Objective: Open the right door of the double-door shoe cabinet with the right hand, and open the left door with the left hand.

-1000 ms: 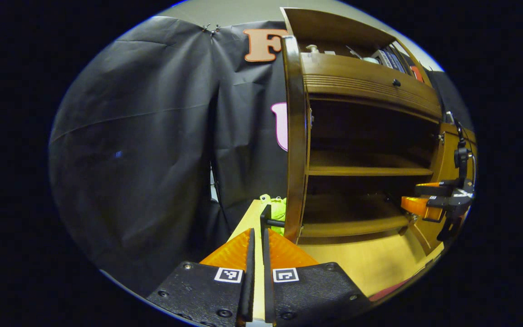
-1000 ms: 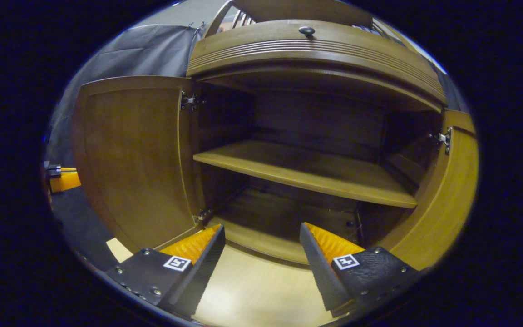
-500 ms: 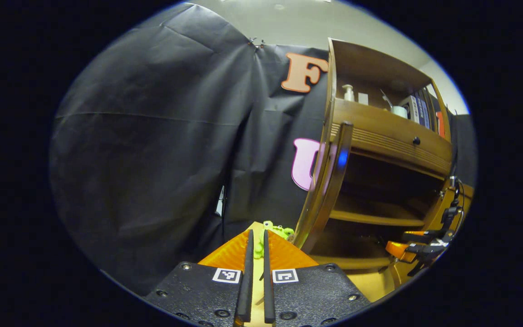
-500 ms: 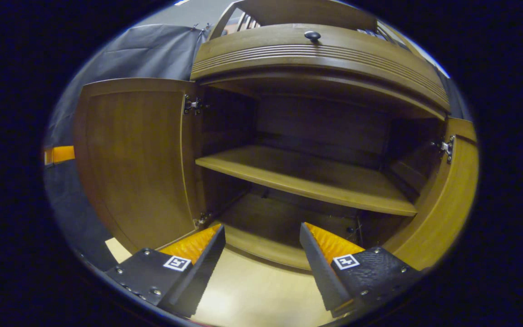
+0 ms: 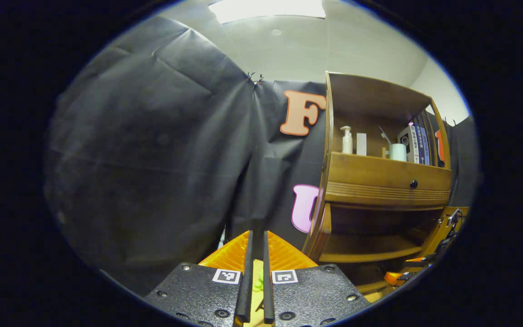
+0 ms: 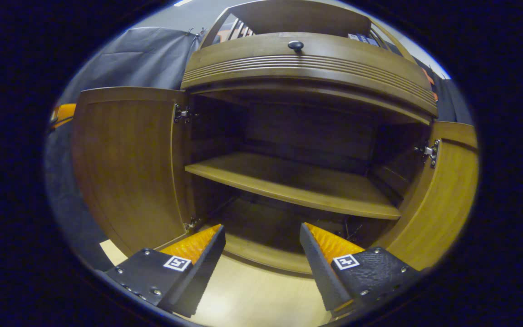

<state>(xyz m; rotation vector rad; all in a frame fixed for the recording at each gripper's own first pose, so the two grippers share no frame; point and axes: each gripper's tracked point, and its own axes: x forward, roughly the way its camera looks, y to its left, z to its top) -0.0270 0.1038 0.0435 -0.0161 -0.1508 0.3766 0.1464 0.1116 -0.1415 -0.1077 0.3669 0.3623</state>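
- The shoe cabinet [image 6: 307,131] stands wide open in the right gripper view, straight ahead of the camera and close to it.
- Its left door [image 6: 125,163] is swung out to the left, inner face showing, with one hinge [image 6: 180,113] near its top and another near its bottom.
- Its right door [image 6: 443,195] is swung out to the right, also hung on a metal hinge [image 6: 428,151].
- Inside, a shelf [image 6: 288,184] runs across the middle, with a darker bottom compartment under it.
- Above the doors is a drawer [image 6: 307,61] with a round dark knob [image 6: 295,45].
- In the left gripper view the cabinet sits far to the right, and an open top shelf holds a pump bottle [image 5: 347,140], a white cup [image 5: 397,151] and some boxes [image 5: 416,144].
- The right gripper [image 6: 261,240] hangs in front of the bottom compartment with its fingers spread well apart, touching nothing.
- The left gripper [image 5: 256,254] points at the black cloth [image 5: 152,159] left of the cabinet; its fingers are nearly together with a thin slit between them, gripping nothing.
- A pale wooden table [image 6: 252,299] lies under the right gripper.
- A ceiling light [image 5: 266,9] glows at the top of the left gripper view.
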